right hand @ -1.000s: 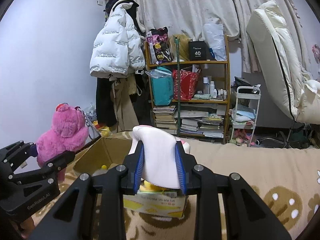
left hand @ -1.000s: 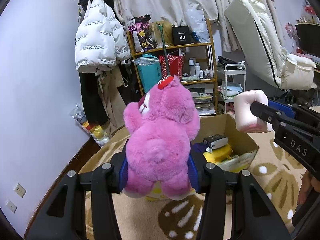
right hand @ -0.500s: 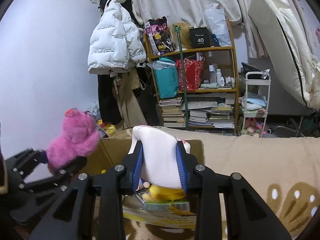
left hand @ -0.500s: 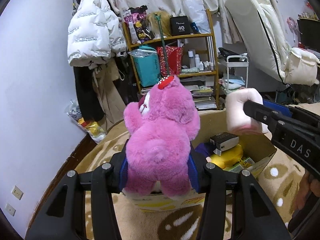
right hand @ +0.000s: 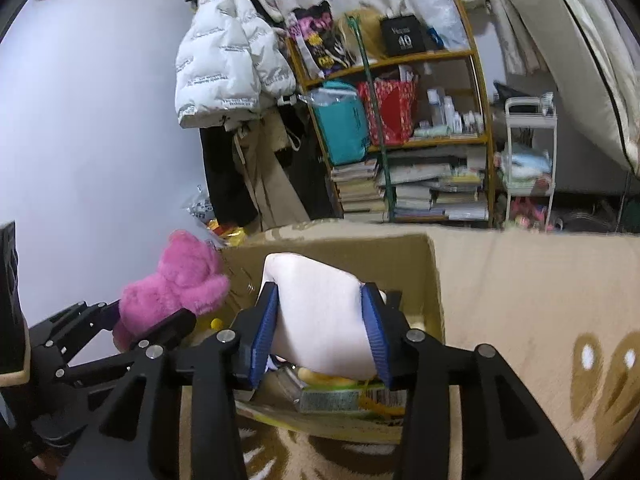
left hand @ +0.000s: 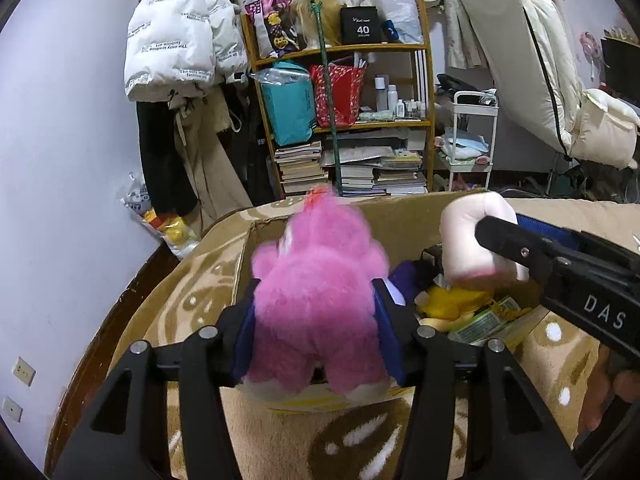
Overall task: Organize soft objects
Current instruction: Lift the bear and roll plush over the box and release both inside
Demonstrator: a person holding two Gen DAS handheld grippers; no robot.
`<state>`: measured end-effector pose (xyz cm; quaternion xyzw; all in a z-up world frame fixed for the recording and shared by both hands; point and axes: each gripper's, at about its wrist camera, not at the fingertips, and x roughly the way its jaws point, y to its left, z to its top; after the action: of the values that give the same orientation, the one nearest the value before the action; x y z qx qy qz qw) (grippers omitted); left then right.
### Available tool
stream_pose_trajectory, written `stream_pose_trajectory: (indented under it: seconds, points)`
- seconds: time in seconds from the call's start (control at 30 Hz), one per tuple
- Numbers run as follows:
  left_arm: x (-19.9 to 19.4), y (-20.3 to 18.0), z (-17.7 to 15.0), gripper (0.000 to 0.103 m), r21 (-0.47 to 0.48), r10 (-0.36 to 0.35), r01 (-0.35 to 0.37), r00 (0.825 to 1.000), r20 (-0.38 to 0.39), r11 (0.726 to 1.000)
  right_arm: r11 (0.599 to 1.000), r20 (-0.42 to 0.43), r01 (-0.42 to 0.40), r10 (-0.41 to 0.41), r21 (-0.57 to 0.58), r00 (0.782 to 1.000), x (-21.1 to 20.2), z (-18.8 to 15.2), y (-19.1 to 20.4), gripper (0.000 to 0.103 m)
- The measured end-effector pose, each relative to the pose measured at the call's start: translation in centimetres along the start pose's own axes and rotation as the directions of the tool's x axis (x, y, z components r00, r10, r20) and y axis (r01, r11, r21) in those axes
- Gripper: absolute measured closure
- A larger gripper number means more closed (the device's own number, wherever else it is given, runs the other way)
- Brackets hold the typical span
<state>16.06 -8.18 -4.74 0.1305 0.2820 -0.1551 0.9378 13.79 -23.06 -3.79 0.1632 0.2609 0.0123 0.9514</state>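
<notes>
1. A cardboard box point(left hand: 404, 220) is sitting open on the patterned blanket point(left hand: 280, 440).
2. The left hand-held gripper point(left hand: 316, 328) is tilting forward, clenching a pink plush bear point(left hand: 316, 300) above the box's near edge.
3. The right hand-held gripper point(right hand: 320, 334) is reaching over the box, squeezing a pale soft cushion point(right hand: 320, 320).

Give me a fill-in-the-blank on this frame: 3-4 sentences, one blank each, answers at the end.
1. The left gripper is shut on a plush bear whose fur is ____.
2. The right gripper is shut on a pale ____ soft toy.
3. Both toys are held over an open ____ box.
4. The box sits on a beige patterned ____.

Missing words: pink; pink-white; cardboard; blanket
</notes>
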Motion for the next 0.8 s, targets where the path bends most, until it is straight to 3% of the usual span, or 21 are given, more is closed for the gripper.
stream_pose_trajectory:
  seconds: [0.17,0.3,0.43,0.5,0.57,0.8]
  points:
    - [-0.8,0.1,0.0,0.035,0.005,0.013,-0.013,1.0,0.028,1.0,1.0,-0.009,-0.01,0.01,0.022,1.0,-0.3,-0.4,-0.5,0.054]
    - [-1.5,0.3,-0.3,0.032,0.006,0.028,-0.028,0.999,0.028,1.0,1.0,0.018,-0.007,0.006,0.004,1.0,-1.4,0.1,-0.1,0.043]
    - [-3.0,0.7,-0.6,0.023,-0.019,0.057,-0.056,0.997,0.042,0.998,1.0,0.038,0.021,-0.02,-0.012,0.999,-2.6,0.4,0.3,0.041]
    - [-4.1,1.0,-0.9,0.022,-0.037,0.056,-0.054,0.997,0.052,0.998,0.999,0.049,0.033,-0.032,-0.006,0.998,-3.6,0.7,0.4,0.03]
    - [-5.3,1.0,-1.3,0.016,-0.038,0.044,-0.042,0.997,0.061,0.998,0.999,0.069,0.031,-0.031,-0.012,0.997,-4.8,0.8,0.6,0.028]
    - [-9.2,0.3,-1.9,0.015,-0.017,0.035,-0.033,0.996,0.085,0.999,0.999,0.099,0.026,-0.023,-0.032,0.995,-8.7,1.1,1.6,0.014]
